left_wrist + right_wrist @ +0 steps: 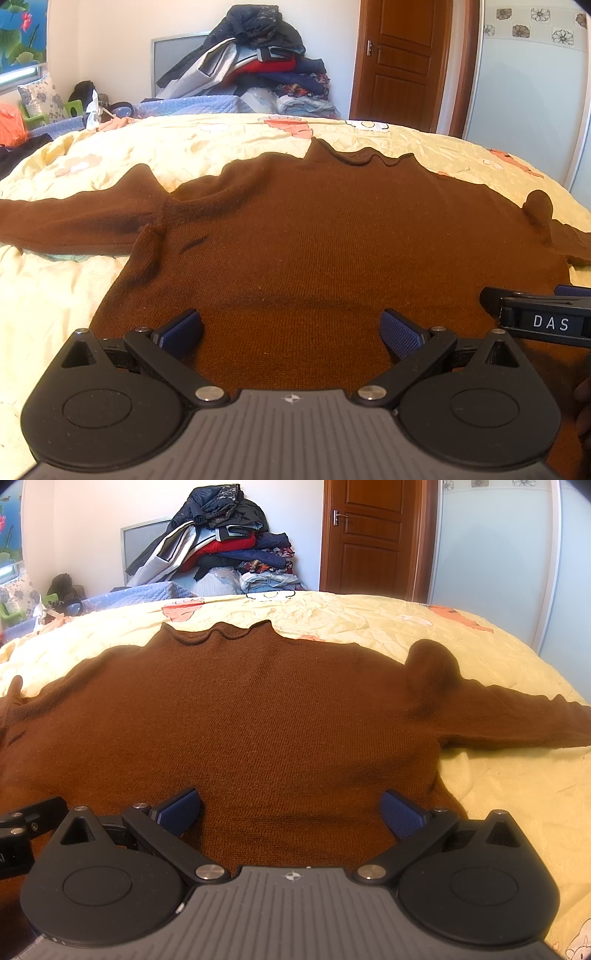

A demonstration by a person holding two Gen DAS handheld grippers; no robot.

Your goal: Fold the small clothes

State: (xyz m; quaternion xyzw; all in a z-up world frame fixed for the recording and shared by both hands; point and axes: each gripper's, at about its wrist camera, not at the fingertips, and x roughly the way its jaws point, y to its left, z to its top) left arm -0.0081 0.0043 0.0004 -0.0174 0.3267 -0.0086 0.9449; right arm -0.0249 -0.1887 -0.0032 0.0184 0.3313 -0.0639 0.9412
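Both grippers hover low over the hem: left gripper [291, 332], then right gripper [291, 812], each with jaws spread wide and holding nothing. Filling mid-frame, the brown sweater [314, 236] lies flat on the yellow quilt [55, 295], sleeves out sideways. Pinching only the top knit layer risks a bunched, crooked fold.

sweater [314, 236] on bed [184, 147] | clothes pile [255, 62] behind bed
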